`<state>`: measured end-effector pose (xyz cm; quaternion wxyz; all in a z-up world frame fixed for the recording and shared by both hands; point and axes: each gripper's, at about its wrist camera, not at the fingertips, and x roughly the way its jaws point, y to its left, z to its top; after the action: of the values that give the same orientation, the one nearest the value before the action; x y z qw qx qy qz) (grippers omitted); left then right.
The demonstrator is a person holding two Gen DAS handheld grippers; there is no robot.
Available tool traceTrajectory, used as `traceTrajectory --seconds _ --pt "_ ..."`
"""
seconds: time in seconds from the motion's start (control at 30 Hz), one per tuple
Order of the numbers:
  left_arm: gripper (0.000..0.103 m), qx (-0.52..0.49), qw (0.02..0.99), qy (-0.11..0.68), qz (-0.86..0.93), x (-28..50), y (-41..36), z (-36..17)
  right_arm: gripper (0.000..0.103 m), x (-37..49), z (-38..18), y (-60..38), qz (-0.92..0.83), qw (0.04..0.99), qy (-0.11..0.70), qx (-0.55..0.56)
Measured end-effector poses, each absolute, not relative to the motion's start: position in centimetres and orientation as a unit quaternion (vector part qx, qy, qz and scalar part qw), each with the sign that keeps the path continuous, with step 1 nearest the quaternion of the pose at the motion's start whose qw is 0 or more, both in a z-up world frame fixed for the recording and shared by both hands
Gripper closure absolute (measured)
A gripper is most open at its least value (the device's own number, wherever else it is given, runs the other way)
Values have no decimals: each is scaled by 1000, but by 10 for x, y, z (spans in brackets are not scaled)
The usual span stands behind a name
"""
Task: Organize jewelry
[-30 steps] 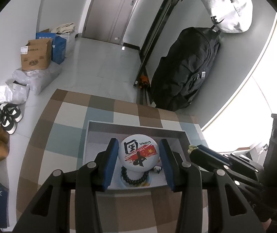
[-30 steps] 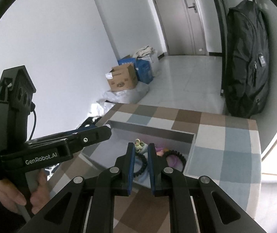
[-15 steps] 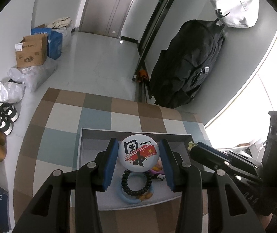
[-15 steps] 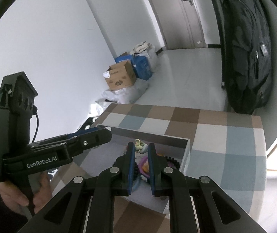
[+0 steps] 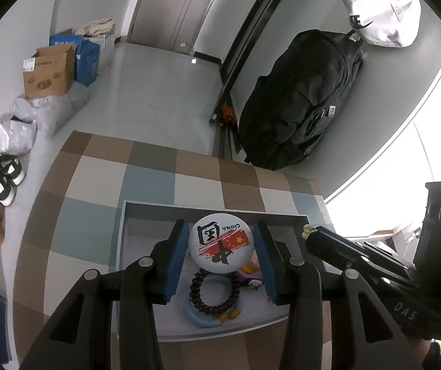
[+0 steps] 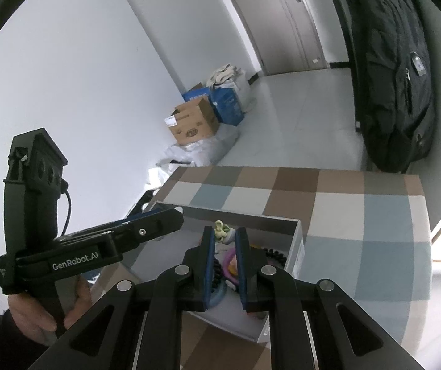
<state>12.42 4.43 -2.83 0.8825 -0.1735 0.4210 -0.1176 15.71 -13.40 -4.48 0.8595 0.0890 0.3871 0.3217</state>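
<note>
Both grippers over the grey tray [image 5: 121, 246], each carrying a piece.

Left gripper [image 5: 220, 240] clamps a round white badge [image 5: 221, 240] with red flag print and "CHINA", blue pads pressing its two edges, badge held above the tray interior. Right gripper [image 6: 224, 237] is nearly closed, tips pinching a small pale green-and-white trinket [image 6: 222, 230] over the tray's far side. In the tray: black bead bracelet [image 5: 217, 296] lying on a light blue ring [image 5: 201, 320], purple and yellow piece [image 5: 251, 269] just beside them. Tray sits on a checked brown, blue and white cloth [image 5: 97, 185]. A hand [image 6: 35, 317] grips the left gripper's handle. Black backpack [image 5: 300, 98] hangs by the wall, cardboard box [image 5: 49, 71] on the floor.
</note>
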Motion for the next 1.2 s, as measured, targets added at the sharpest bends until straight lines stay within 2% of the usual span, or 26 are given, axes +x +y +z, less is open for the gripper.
traceTrajectory --seconds 0.03,0.07,0.1,0.17,0.27,0.37,0.43,0.67,0.73,0.8,0.87,1.1,1.2 --pt "62 -177 881 424 -117 125 44 -29 88 157 -44 -134 321 860 387 91" --pt "52 -181 878 429 -113 126 45 -30 88 157 -44 -135 321 860 386 93" --pt "48 -188 875 432 -112 127 45 -31 88 157 -44 -135 320 860 385 95" --pt "46 -203 873 426 -119 126 48 -31 86 157 -43 -136 319 861 383 97" --pt "40 -206 874 423 -117 125 48 -29 67 157 -42 -140 316 865 377 103" --pt "40 -203 877 420 -111 124 49 -28 61 157 -41 -141 314 866 374 105" --pt "40 -197 879 422 -105 124 48 -28 48 157 -42 -142 312 867 374 106" --pt "39 -176 890 414 -78 121 50 -25 34 154 -39 -143 306 873 365 101" --pt "39 -170 893 410 -70 120 51 -24 27 151 -38 -143 305 876 360 97" --pt "36 -164 898 405 -61 117 51 -22 24 149 -37 -144 304 879 355 95" --pt "27 -159 904 394 -49 113 53 -18 20 145 -35 -144 303 882 348 92" --pt "23 -137 923 359 -29 98 53 -7 11 127 -28 -145 294 896 322 78" --pt "22 -123 929 348 -23 90 49 -3 3 116 -23 -145 292 903 306 69"
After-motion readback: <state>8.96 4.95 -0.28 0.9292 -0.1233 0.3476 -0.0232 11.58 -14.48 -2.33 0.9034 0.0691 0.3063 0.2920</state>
